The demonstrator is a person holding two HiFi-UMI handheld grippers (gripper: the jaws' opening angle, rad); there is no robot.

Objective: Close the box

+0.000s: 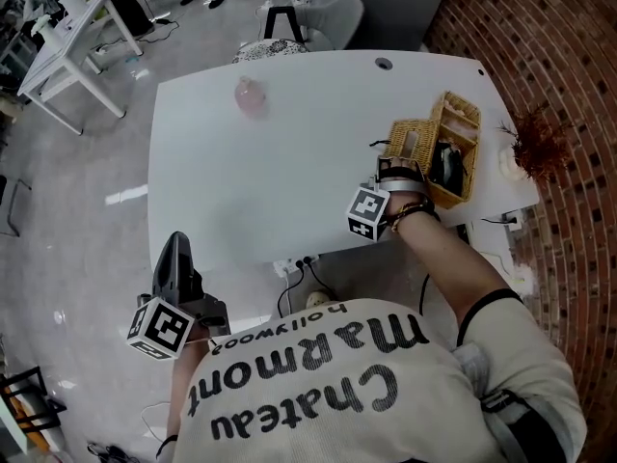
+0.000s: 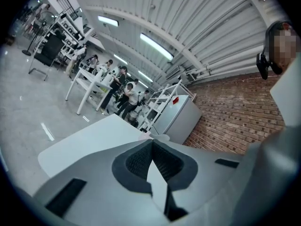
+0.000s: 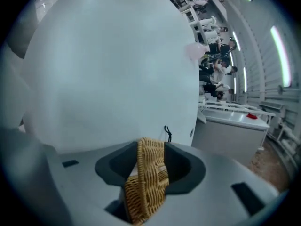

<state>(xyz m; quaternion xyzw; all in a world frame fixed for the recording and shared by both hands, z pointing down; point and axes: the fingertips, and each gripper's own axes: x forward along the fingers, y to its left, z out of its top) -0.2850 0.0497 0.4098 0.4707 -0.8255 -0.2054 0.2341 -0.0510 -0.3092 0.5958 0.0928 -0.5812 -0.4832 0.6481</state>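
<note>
A woven wicker box point(image 1: 461, 128) stands open near the right end of the white table point(image 1: 270, 181), with dark things inside it. Its wicker lid point(image 1: 411, 143) is swung out to the left of the box. My right gripper point(image 1: 393, 166) reaches from the near edge and is shut on that lid; in the right gripper view the woven lid point(image 3: 147, 182) fills the gap between the jaws of the gripper point(image 3: 150, 147). My left gripper point(image 1: 176, 249) hangs off the table at the near left, its jaws together on nothing point(image 2: 151, 142).
A pink bottle-like thing point(image 1: 251, 96) stands at the table's far middle. A dried red plant point(image 1: 538, 143) sits at the right edge against the brick wall. Cables hang under the near edge point(image 1: 299, 268). A thin black cord loop point(image 3: 167, 132) shows just past the lid.
</note>
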